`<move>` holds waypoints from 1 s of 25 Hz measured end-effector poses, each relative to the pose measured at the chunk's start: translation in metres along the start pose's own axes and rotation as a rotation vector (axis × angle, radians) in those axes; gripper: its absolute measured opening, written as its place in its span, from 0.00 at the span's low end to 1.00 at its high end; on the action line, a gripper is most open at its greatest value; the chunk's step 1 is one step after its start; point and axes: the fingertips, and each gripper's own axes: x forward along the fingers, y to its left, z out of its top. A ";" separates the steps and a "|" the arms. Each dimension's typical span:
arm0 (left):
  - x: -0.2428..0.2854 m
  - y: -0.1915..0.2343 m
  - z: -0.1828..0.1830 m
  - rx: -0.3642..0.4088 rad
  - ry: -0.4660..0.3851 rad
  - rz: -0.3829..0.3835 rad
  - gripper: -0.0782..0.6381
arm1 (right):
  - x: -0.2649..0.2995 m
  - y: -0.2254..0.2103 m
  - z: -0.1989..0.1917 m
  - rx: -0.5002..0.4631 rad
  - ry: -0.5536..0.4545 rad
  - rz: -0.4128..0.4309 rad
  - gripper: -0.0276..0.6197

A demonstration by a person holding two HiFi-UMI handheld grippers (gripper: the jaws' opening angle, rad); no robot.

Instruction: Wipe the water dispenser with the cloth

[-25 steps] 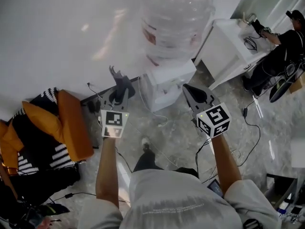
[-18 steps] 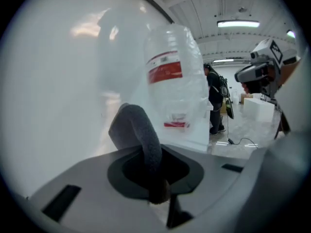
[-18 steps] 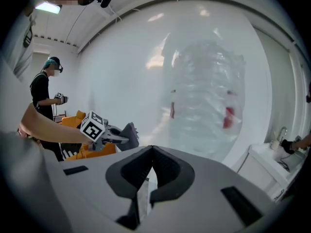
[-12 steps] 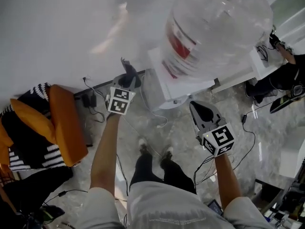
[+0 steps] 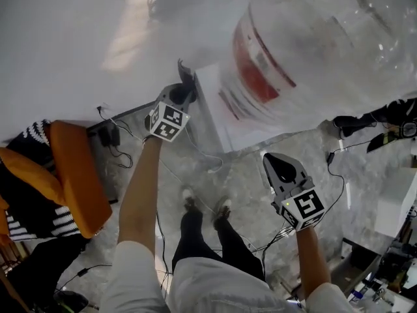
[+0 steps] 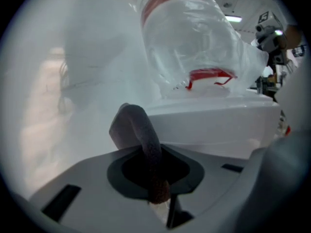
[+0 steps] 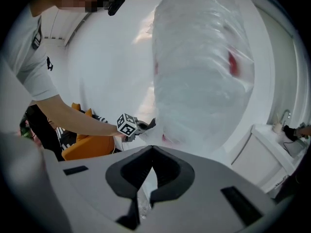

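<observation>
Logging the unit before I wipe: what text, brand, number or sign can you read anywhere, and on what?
No text can be read in any view.
Red label on the water bottle: print too blurred.
Left marker cube, right marker cube: square patterns only, no words.

Dark cloth [image 6: 147, 149] curled upright; white water dispenser [image 6: 214, 125] just beyond

Three views, shared water dispenser [image 5: 225, 113]

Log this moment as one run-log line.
left gripper: shut on cloth, at water dispenser top corner | right gripper: shut, empty, held apart | cloth contact: unclear
</observation>
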 end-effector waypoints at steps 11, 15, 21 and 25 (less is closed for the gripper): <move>0.006 -0.069 -0.030 0.085 -0.008 -0.180 0.19 | 0.014 0.004 -0.025 0.028 0.018 0.033 0.06; 0.022 -0.097 -0.073 0.047 0.082 -0.209 0.19 | 0.018 0.011 -0.040 0.030 0.037 0.043 0.06; 0.056 -0.132 -0.141 -0.048 0.204 -0.244 0.19 | 0.024 0.015 -0.062 0.034 0.056 0.025 0.06; 0.056 -0.163 -0.169 -0.186 0.195 -0.312 0.19 | 0.020 0.016 -0.080 0.048 0.076 0.001 0.06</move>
